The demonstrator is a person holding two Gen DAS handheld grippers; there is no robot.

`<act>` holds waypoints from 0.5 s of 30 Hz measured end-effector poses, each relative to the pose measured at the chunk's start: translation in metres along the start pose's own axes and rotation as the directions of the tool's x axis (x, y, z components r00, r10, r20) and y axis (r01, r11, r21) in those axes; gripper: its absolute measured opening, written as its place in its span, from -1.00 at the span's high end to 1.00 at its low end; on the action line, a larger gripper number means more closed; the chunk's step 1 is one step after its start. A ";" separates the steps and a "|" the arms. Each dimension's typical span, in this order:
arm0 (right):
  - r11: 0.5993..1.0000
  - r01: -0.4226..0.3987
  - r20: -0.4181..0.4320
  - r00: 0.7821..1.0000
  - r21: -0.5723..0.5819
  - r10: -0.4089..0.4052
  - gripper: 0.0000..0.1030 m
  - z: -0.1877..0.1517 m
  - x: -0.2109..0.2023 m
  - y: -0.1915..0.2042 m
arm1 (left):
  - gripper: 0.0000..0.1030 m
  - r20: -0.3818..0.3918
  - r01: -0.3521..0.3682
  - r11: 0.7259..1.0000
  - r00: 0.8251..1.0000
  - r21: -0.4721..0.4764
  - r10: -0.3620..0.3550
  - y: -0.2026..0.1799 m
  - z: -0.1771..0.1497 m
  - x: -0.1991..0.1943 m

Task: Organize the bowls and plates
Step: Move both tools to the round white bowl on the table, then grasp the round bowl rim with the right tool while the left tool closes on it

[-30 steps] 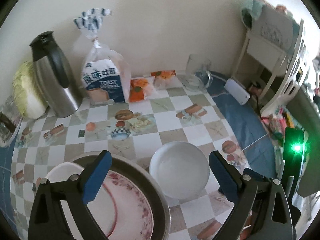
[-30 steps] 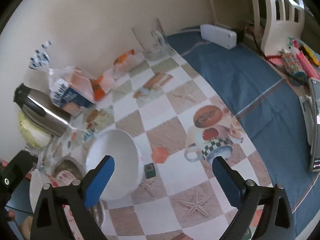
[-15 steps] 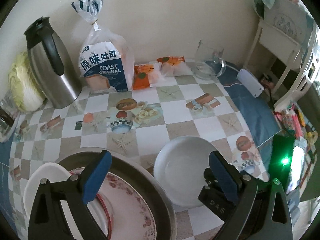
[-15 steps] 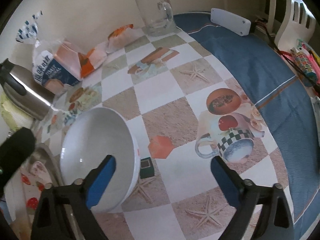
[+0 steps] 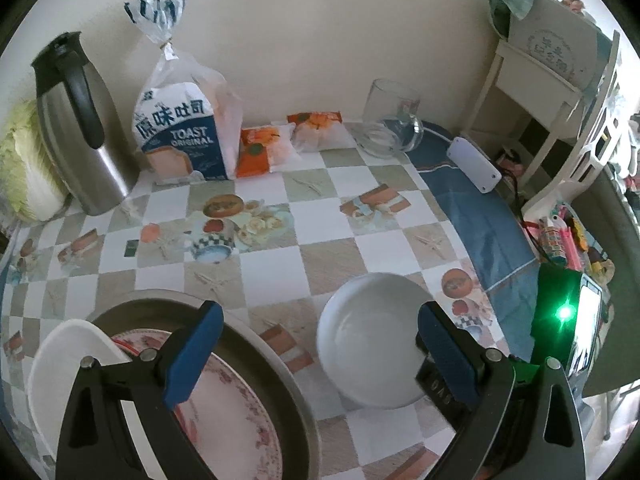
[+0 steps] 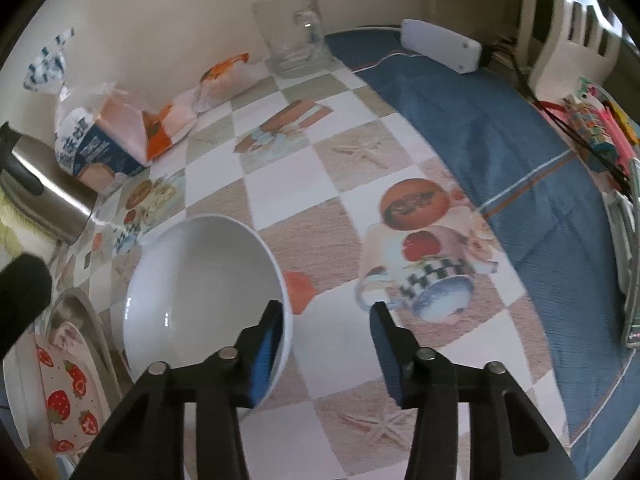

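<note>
A white bowl (image 5: 372, 336) (image 6: 200, 280) sits on the checked tablecloth. My right gripper (image 6: 326, 332) straddles its right rim and its jaws are closing. The left pad (image 6: 270, 344) is inside the bowl against the wall, while the right pad (image 6: 384, 344) is outside with a gap to the bowl. My left gripper (image 5: 320, 332) hangs open over the table with nothing between its fingers. Below its left finger lies a round metal pan (image 5: 280, 384) (image 6: 90, 320) holding a red-patterned plate (image 5: 236, 412) (image 6: 64, 392). A white dish (image 5: 68, 360) leans on the pan's left edge.
Along the wall stand a steel flask (image 5: 76, 132), a toast bag (image 5: 184, 132), orange snack packets (image 5: 264, 148) and a glass mug (image 5: 392, 128). A white power strip (image 5: 474, 164) lies on the blue cloth (image 6: 500, 128). A white chair (image 5: 580, 152) stands right.
The right gripper has sunk onto the bowl's rim and its jaws have narrowed from wide to about a third. The left gripper dipped slightly and stayed open.
</note>
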State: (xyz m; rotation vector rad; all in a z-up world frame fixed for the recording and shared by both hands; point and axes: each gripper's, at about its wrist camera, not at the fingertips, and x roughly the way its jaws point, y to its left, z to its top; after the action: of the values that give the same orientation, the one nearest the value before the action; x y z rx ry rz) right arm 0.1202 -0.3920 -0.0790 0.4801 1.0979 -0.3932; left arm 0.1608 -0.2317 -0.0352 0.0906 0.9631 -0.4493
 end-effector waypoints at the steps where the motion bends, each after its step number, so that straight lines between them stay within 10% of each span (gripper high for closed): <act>1: 1.000 0.004 0.002 1.000 0.010 -0.004 0.22 0.001 -0.002 -0.004 | -0.90 -0.006 0.014 1.000 1.000 -0.001 -0.014 -0.001 0.000 0.001; 9: 0.997 -0.002 0.011 1.000 0.071 0.001 0.38 0.004 -0.008 -0.033 | -0.84 -0.058 0.089 0.996 0.994 -0.029 -0.090 -0.014 -0.009 0.018; 15: 0.996 -0.030 0.014 0.999 0.083 0.028 0.54 0.006 -0.010 -0.038 | -0.12 -0.092 0.091 0.996 0.992 0.019 -0.089 -0.032 -0.016 0.037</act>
State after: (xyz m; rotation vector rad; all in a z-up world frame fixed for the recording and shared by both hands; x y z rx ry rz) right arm 0.0999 -0.4263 -0.0741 0.5654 1.0639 -0.4170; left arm 0.1535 -0.2682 -0.0710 0.0896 1.0547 -0.5433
